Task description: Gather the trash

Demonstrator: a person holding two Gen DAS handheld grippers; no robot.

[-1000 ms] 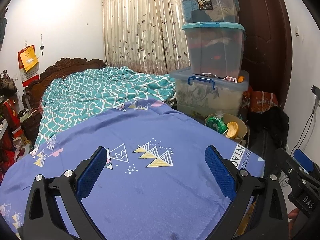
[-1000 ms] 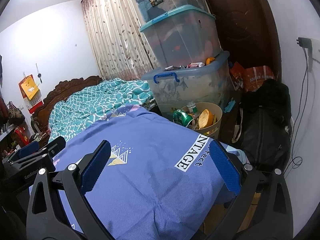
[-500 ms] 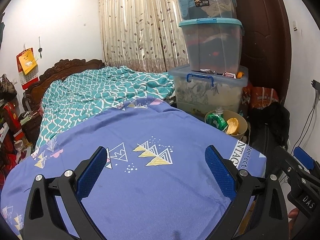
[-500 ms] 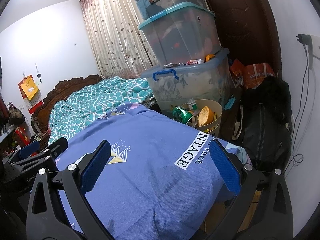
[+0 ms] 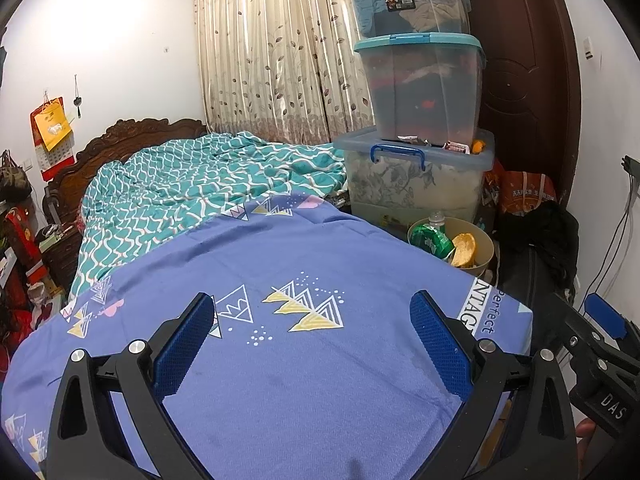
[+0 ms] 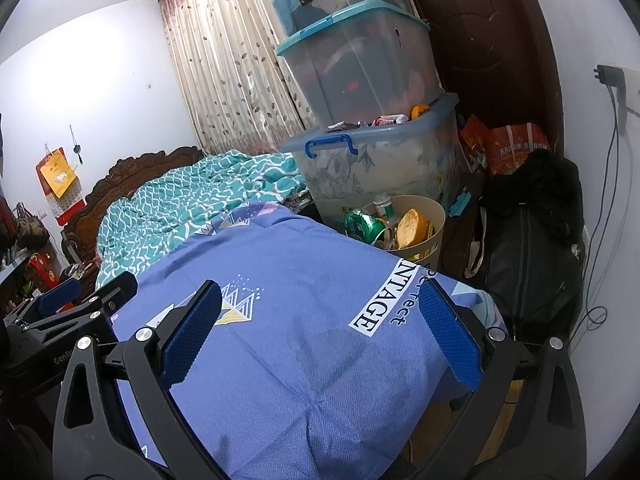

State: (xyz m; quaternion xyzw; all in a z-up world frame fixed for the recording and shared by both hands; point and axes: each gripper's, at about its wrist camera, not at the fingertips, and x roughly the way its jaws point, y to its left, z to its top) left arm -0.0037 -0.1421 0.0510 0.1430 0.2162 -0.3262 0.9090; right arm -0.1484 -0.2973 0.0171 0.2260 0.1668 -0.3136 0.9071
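Note:
A beige round trash bin (image 5: 485, 248) (image 6: 434, 216) stands on the floor past the far corner of the blue cloth. It holds a green crushed can (image 5: 430, 240) (image 6: 364, 224), an orange peel (image 5: 464, 245) (image 6: 410, 228) and a small bottle (image 6: 382, 202). My left gripper (image 5: 314, 336) is open and empty above the blue cloth (image 5: 300, 380). My right gripper (image 6: 318, 334) is open and empty above the same cloth (image 6: 304, 360), to the right of the left one. No loose trash shows on the cloth.
Three stacked clear storage boxes (image 5: 416, 80) (image 6: 360, 64) stand behind the bin. A bed with a teal quilt (image 5: 200, 188) lies far left. A black bag (image 6: 532, 260) and a dark door (image 5: 528, 80) are on the right. Cables (image 6: 600, 200) hang on the right wall.
Both grippers drew back slightly from the bin and boxes, which look a little farther off. Both jaws stayed open and empty.

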